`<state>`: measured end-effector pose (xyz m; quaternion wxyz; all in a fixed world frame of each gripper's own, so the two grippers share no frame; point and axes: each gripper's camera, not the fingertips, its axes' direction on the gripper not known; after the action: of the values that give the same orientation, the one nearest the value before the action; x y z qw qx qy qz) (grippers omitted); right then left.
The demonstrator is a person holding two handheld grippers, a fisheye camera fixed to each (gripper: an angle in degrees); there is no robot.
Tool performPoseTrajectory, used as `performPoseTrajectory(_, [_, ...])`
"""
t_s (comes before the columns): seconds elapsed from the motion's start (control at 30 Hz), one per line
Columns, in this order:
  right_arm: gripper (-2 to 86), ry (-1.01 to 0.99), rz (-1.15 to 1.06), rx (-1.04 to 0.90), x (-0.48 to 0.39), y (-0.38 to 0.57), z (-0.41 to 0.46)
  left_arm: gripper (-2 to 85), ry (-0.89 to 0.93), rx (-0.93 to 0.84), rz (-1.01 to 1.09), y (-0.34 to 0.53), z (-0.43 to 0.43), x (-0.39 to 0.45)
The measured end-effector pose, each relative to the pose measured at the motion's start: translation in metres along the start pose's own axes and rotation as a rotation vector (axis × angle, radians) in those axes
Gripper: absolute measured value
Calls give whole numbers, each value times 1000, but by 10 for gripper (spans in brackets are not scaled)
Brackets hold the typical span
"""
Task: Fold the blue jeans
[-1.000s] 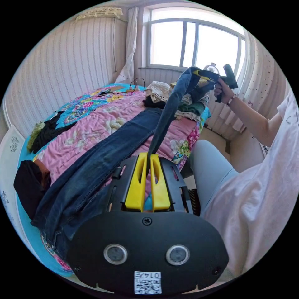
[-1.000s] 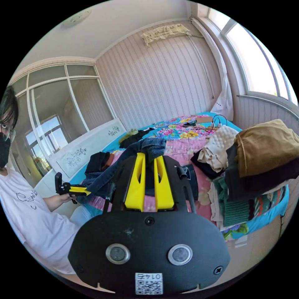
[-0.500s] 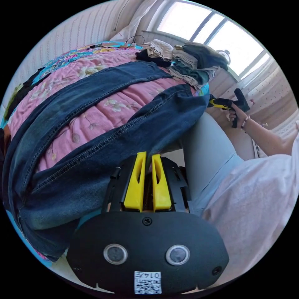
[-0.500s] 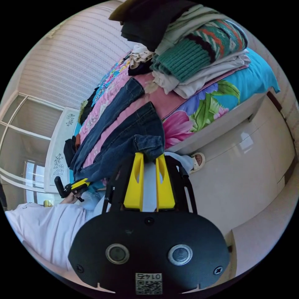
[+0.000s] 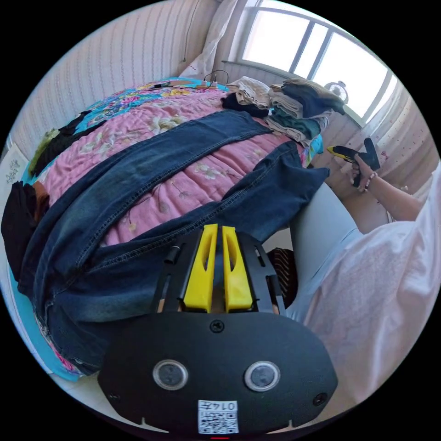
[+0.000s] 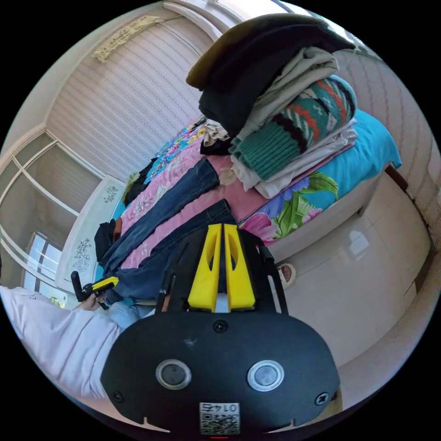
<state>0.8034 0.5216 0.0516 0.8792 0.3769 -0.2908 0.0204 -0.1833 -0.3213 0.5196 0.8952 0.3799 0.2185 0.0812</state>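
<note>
Left gripper view, left to right: dark garments bunched at the far edge of the bed, then the blue jeans spread flat across the pink floral quilt, both legs fanned apart with quilt showing between them; the nearer leg's end hangs slightly over the bed's edge beside the person's pale-trousered leg. Black clothing lies further back on the quilt, well apart from the jeans. Left gripper: yellow jaws nearly together, only a thin slit between them; denim lies behind the tips, but whether any is pinched cannot be told. A stack of folded clothes stands near the window corner, just beyond the leg ends (nearest obstacle to the far leg). At the right, the right gripper is held in a hand off the bed, apart from the jeans, with nothing visible in it. Right gripper view, left to right: a white sleeve, the left gripper at the jeans' waist end, the right gripper with jaws almost touching and nothing seen between them, the clothes stack towering near the leg ends, a sandalled foot on the glossy floor.
</note>
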Motion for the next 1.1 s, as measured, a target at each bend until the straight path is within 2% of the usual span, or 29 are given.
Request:
performPoseTrajectory(0.07, [74,47,-48,-55,-12,-14,22,58,-22,-2,12,-10,6,-1])
performPoseTrajectory(0.2, [122,143,-135,-248,-28,-37,81,74,-35,-149,39,-26,48,-2])
performPoseTrajectory(0.27, [124,186,-134,-272,-30,-43,96,75,-36,-233,75,-28,67,1])
performPoseTrajectory(0.4, [129,274,-69,-260,-24,-50,118,75,-76,-286,135,-36,80,14])
performPoseTrajectory(0.53, [119,261,-30,-282,-16,-50,130,76,-107,-312,174,-39,81,27])
performPoseTrajectory(0.63, [49,231,-59,-304,-20,-49,128,77,-109,-307,146,-38,80,30])
performPoseTrajectory(0.77, [15,235,-87,-272,-27,-47,107,65,-108,-289,136,-35,74,32])
performPoseTrajectory(0.93, [8,155,-101,-162,-34,-49,66,4,-142,-283,156,-34,57,40])
performPoseTrajectory(1.1, [8,166,-160,-30,-54,-67,28,-9,-182,-127,141,-38,1,33])
